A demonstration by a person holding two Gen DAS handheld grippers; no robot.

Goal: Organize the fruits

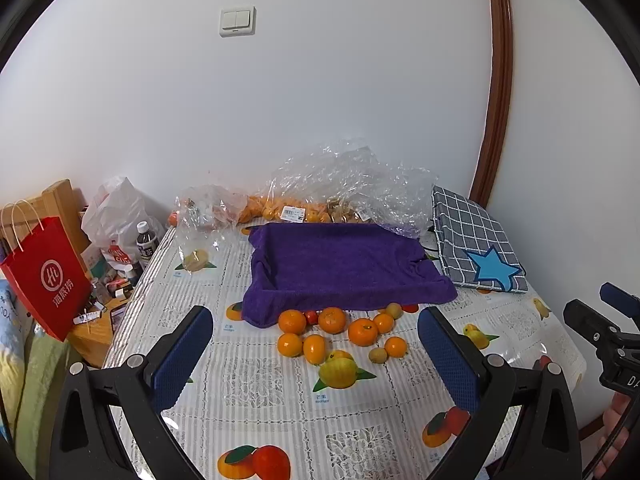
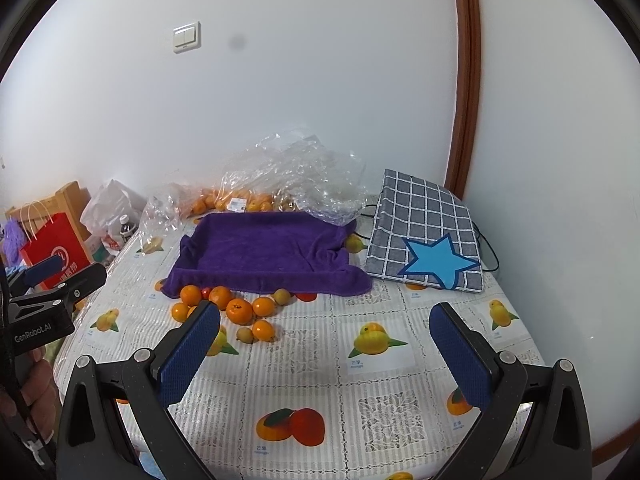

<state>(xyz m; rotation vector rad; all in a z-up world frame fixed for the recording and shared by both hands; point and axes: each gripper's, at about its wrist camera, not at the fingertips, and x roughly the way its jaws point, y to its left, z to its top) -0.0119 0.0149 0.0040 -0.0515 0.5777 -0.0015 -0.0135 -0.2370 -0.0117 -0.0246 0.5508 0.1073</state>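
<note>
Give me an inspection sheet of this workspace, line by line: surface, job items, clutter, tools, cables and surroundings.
Surface: fruit-print plastic tablecloth covers the table.
Job's things: loose orange tangerines and small brownish fruits lie in front of the purple towel-lined tray, which holds nothing.
Clutter: crumpled clear plastic bags of more fruit behind the tray; grey checked fabric bag with a blue star to its right.
Grippers: left tool open, empty; right tool open, empty.
Cables: black cable behind the checked bag.
Surroundings: white wall, light switch, red paper bag.
</note>
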